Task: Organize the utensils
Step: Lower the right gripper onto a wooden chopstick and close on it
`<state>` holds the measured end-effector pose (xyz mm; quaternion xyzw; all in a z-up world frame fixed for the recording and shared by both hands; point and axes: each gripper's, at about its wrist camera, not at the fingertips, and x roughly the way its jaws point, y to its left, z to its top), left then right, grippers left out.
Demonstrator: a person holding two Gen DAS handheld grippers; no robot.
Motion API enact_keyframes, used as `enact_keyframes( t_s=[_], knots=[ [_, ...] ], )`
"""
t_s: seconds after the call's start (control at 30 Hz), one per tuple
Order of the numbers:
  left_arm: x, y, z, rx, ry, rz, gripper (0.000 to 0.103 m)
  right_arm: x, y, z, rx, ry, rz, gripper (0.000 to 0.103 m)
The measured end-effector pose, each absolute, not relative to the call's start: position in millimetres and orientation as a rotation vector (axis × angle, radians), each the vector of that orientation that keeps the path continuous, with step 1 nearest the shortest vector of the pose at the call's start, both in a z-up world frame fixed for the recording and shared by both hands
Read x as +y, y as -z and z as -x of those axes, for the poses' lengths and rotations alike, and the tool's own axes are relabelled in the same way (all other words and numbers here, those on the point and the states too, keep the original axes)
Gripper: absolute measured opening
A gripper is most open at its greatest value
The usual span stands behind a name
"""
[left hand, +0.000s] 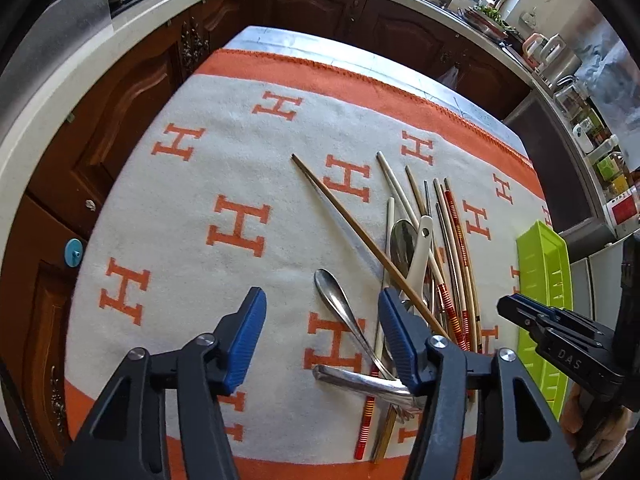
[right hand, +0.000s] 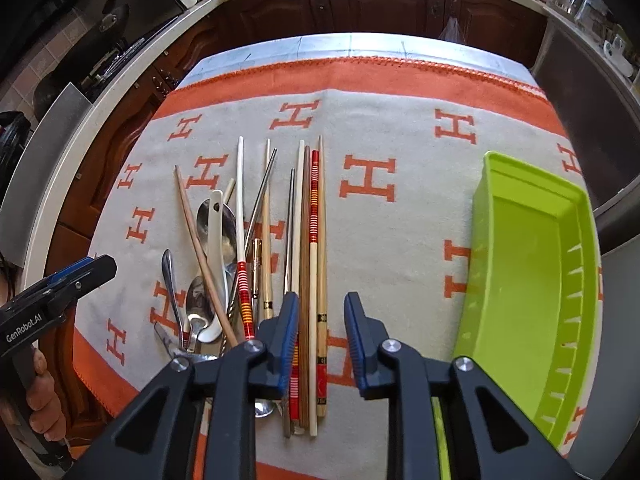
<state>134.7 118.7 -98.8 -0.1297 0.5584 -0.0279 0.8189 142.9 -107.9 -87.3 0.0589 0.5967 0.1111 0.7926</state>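
Note:
A pile of utensils lies on the orange-and-white cloth: several chopsticks [right hand: 314, 216], metal spoons [left hand: 340, 308] and a white ceramic spoon [right hand: 216, 240]. A brown chopstick [left hand: 360, 236] lies slanted across the pile. My left gripper [left hand: 322, 340] is open and empty above the pile's left side, with a metal spoon between its fingers. My right gripper [right hand: 322, 336] is open and empty, low over the near ends of the rightmost chopsticks. The empty green tray [right hand: 532, 280] stands to its right, and also shows in the left wrist view [left hand: 544, 280].
The cloth-covered table [right hand: 280, 48] is ringed by dark wooden cabinets [right hand: 380, 4] and a counter. The right gripper shows at the right edge of the left wrist view [left hand: 560, 336]; the left gripper shows at the left edge of the right wrist view [right hand: 60, 292].

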Motion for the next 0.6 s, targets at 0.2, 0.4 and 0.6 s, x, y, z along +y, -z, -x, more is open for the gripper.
enact_keyframes(
  t_s=[0.2,0.4,0.6],
  knots=[
    [107.2,118.9,-162.5,1.257,0.125,0.370,0.035,-106.6,115.2,-165.2,1.370,-0.259,-0.156,0.014],
    [101.8,130.6,-180.0,1.287,0.121,0.408,0.032,-101.7,125.5,-171.8,1.380,-0.258,-0.100,0.008],
    [102.0,139.5,-188.5,1.313,0.117,0.462,0.031,-91.6,129.3,-177.0,1.357,-0.228,-0.002,0.007]
  ],
)
